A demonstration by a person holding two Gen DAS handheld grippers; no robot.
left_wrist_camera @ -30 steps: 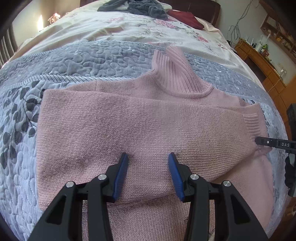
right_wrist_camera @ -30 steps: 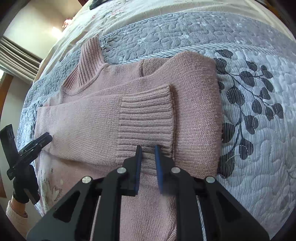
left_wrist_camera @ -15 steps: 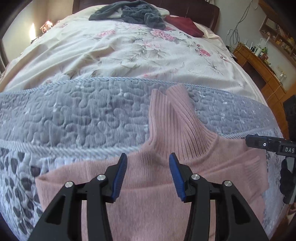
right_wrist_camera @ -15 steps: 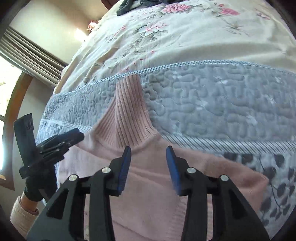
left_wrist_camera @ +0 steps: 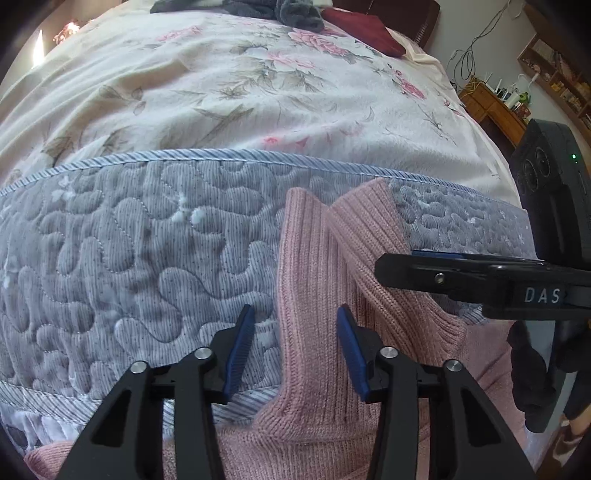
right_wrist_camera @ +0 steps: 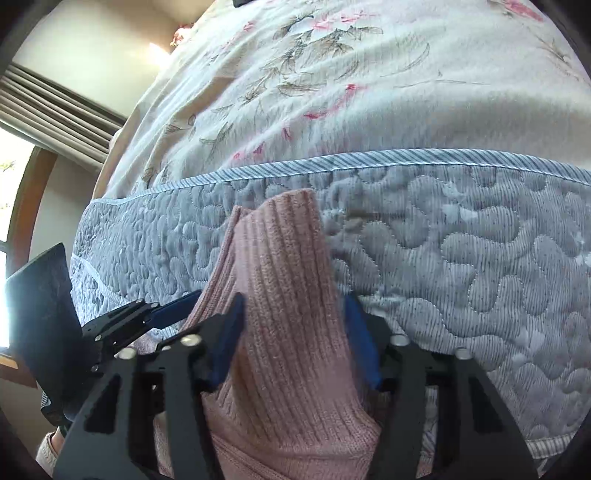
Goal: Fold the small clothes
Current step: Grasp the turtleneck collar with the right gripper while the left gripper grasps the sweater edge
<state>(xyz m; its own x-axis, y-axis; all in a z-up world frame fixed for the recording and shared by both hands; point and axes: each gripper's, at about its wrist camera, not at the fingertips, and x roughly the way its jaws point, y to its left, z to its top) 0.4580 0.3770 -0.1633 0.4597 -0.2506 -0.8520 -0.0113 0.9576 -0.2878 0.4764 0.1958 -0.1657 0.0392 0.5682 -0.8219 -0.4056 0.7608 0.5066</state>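
Now both hand-held grippers, left (left_wrist_camera: 293, 350) and right (right_wrist_camera: 293, 338), are spread wide around the pink knitted sweater's ribbed collar (left_wrist_camera: 317, 258); bare grey quilted bedcover (left_wrist_camera: 129, 258) lies beyond the collar.

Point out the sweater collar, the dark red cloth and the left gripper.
sweater collar (right_wrist_camera: 280, 280), right wrist view, on the ribbed front of the neck.
dark red cloth (left_wrist_camera: 362, 27), left wrist view, on its flat top.
left gripper (left_wrist_camera: 295, 354), left wrist view, midway between the blue fingertips.
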